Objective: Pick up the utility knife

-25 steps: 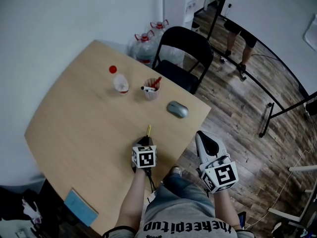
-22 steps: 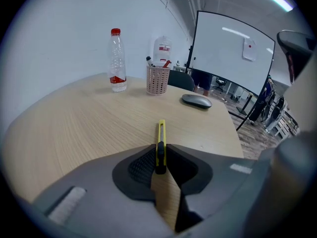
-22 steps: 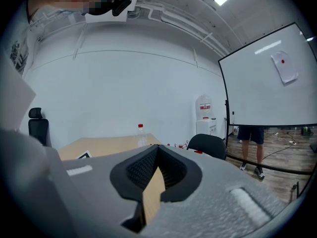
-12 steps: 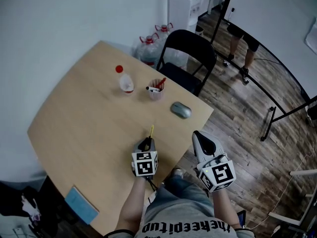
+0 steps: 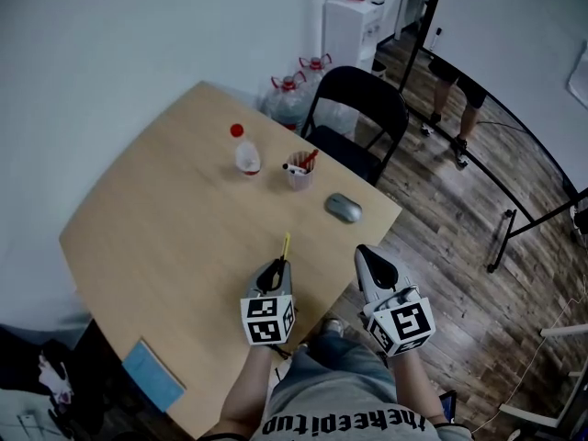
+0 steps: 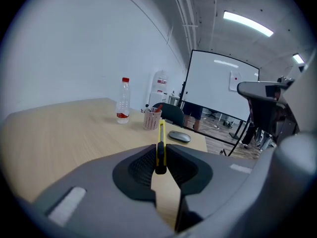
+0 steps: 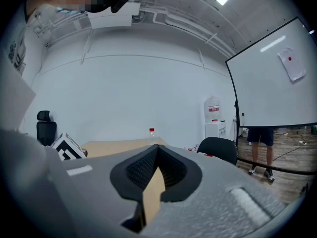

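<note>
Only the yellow front end of the utility knife (image 5: pixel 286 244) shows in the head view. The rest sits inside the left gripper (image 5: pixel 277 266) that clamps it, and its lower end vanishes between the pads in the left gripper view. Whether a blade is out is too small to tell. The contents of the pen cup (image 5: pixel 299 170) are too small to name. The blue flat thing (image 5: pixel 152 376) near the tabletop (image 5: pixel 165 237) edge cannot be identified. The whiteboard (image 5: pixel 524 53) hides the bystander (image 5: pixel 452 70) above the shorts. The top edge cuts off the water dispenser (image 5: pixel 354 21), and the chair (image 5: pixel 358 108) partly covers the water jugs (image 5: pixel 292 97).
</note>
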Demonstrator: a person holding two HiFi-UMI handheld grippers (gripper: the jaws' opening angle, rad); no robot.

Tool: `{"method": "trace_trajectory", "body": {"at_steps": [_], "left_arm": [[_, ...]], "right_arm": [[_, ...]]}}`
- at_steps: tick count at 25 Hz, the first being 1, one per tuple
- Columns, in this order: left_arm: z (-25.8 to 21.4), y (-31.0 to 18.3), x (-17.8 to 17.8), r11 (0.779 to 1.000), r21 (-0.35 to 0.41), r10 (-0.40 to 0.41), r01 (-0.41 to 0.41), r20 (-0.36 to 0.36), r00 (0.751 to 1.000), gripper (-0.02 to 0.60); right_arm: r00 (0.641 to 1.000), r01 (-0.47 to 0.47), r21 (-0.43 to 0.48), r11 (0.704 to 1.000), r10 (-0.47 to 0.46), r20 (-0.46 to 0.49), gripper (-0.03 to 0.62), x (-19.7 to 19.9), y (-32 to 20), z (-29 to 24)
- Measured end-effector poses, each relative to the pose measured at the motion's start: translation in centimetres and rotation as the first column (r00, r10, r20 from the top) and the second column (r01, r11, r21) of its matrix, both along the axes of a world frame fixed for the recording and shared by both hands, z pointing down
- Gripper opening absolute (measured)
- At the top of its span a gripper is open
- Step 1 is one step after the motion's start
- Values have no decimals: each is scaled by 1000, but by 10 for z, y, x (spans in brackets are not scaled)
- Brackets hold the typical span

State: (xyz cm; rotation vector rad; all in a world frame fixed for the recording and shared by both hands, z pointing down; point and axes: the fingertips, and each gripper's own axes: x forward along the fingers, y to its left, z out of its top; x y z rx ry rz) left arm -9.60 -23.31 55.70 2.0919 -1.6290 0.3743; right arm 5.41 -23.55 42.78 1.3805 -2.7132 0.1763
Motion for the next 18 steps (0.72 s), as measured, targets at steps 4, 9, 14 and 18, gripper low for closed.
{"method": "trace_trajectory", "body": {"at_steps": [4,9,14,18], "left_arm": [[-19,9,-6,999,43,-8,9,-33,999,83],[-43,18,-12,994,105,-5,9,-40,999,84],[-67,29,-16,985,169,-7,14,-42,999,84],[-82,36,-22,978,208,-15,25,-49,999,84]], "right_arm": [[1000,9,9,1000,-9,3,2,-6,5,-3],[1000,14,23,1000,-14,4,3,-11,10,-9],[1000,18,34,999,-18,7,3,-15,17,-13],[1000,23,43,999,-24,10,2,-19,21,-17]]}}
